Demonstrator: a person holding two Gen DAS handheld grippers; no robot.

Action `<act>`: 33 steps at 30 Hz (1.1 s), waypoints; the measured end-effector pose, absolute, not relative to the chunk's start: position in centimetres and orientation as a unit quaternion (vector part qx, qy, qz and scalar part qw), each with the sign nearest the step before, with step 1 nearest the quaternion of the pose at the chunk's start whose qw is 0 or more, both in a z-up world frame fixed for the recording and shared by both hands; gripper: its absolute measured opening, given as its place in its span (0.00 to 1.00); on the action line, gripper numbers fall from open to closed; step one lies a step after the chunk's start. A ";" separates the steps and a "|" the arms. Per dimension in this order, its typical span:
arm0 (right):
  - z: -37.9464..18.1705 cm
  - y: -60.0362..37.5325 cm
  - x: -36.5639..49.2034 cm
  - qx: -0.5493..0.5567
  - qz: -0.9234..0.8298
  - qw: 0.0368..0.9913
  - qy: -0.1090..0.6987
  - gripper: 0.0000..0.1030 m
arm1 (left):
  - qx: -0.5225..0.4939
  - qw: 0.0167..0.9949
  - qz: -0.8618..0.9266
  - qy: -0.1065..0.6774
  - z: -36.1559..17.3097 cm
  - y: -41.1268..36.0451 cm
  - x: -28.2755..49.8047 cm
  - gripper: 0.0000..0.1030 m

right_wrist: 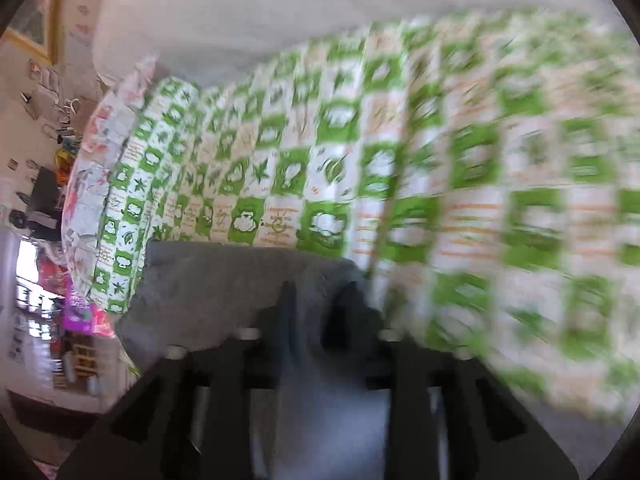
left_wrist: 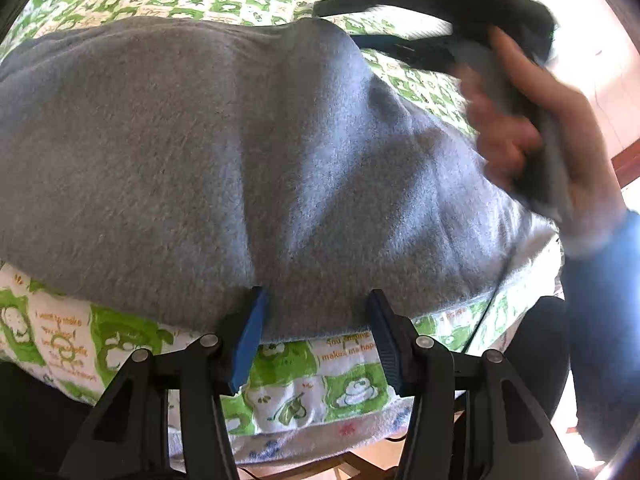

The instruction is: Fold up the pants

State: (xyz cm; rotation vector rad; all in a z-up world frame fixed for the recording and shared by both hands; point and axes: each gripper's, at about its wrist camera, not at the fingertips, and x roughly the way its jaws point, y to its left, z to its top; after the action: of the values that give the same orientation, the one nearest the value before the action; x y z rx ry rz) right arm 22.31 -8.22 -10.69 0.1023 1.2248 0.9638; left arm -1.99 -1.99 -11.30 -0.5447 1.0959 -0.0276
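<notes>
A green-and-white checked cartoon-print bedcover (left_wrist: 288,384) spreads across the whole work surface; on it lies the grey fleece pants (left_wrist: 224,152), a broad soft mound filling most of the left wrist view, its near hem just above the blue pads. The left gripper (left_wrist: 316,300) sits at that near edge with its jaws spread wide, fabric lying between the blue pads (left_wrist: 250,336) but not pinched. The right gripper (right_wrist: 316,292) appears clenched on a fold of the same grey cloth, the cloth running down between its dark fingers, though the right wrist view is badly smeared; in the left view the person's bare hand (left_wrist: 532,128) holding it is blurred too.

My judgement of the risks: the fleece is thick and slack, so a shallow bite could let the layer slip out mid-fold; with the left side unpinned, the bulk may drag along and bunch the bedcover, leaving a crooked crease.
</notes>
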 end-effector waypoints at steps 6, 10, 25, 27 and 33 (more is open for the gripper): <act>-8.7 -19.7 21.6 0.069 0.398 0.760 0.509 0.53 | -0.232 0.828 -0.038 0.509 -9.1 -4.5 -0.4 0.51; -9.5 -27.4 21.5 0.104 0.339 0.783 0.511 0.53 | -0.219 0.833 -0.061 0.504 -7.8 -6.3 1.6 0.53; -12.2 -53.5 18.3 0.245 0.115 0.830 0.488 0.53 | -0.115 0.838 -0.165 0.507 -4.3 -18.1 12.9 0.57; -12.8 -55.9 18.1 0.270 0.099 0.825 0.486 0.53 | -0.097 0.832 -0.178 0.516 -4.6 -20.5 14.5 0.57; -13.6 -59.5 18.5 0.302 0.074 0.824 0.473 0.53 | -0.038 0.820 -0.212 0.530 -4.4 -26.4 18.4 0.58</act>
State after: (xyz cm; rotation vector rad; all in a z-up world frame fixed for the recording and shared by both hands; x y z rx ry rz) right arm 18.49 -59.49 -13.65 0.6411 1.0065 0.1578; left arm 18.40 -26.38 -4.45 -0.0803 1.1280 -0.4504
